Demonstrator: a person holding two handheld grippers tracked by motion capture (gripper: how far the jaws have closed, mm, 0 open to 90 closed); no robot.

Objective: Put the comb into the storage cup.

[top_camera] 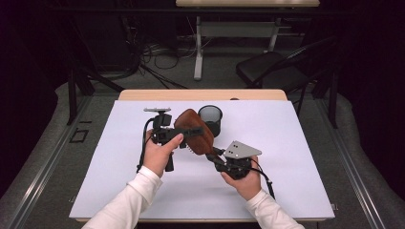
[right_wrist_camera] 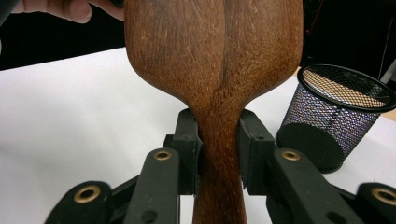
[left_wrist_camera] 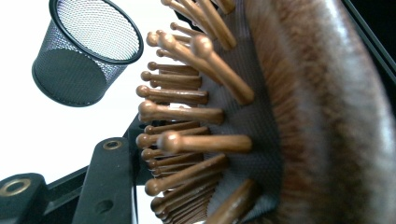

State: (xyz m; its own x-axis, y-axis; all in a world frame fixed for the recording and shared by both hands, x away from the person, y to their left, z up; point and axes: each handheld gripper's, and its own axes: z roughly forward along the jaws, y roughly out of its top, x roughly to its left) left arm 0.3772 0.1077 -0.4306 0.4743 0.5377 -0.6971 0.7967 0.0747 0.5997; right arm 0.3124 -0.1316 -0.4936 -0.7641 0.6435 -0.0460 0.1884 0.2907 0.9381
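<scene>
A brown wooden hairbrush [top_camera: 199,141] is held above the white mat between both grippers. My right gripper [top_camera: 216,156] is shut on its narrow handle [right_wrist_camera: 219,186], with a black pad pressed on each side. My left gripper [top_camera: 197,131] comes in from the left and is shut across the brush head. One of its black fingers [left_wrist_camera: 108,182] lies against the side with the wooden bristles [left_wrist_camera: 196,142], and the smooth wooden back [left_wrist_camera: 336,116] hides the other finger. A hand holds each gripper.
A black mesh cup [top_camera: 210,119] stands upright on the white mat [top_camera: 296,143], just behind the brush head and close to it. The mat covers a wooden table [top_camera: 200,94]. A dark chair [top_camera: 277,67] and cables lie beyond the far edge.
</scene>
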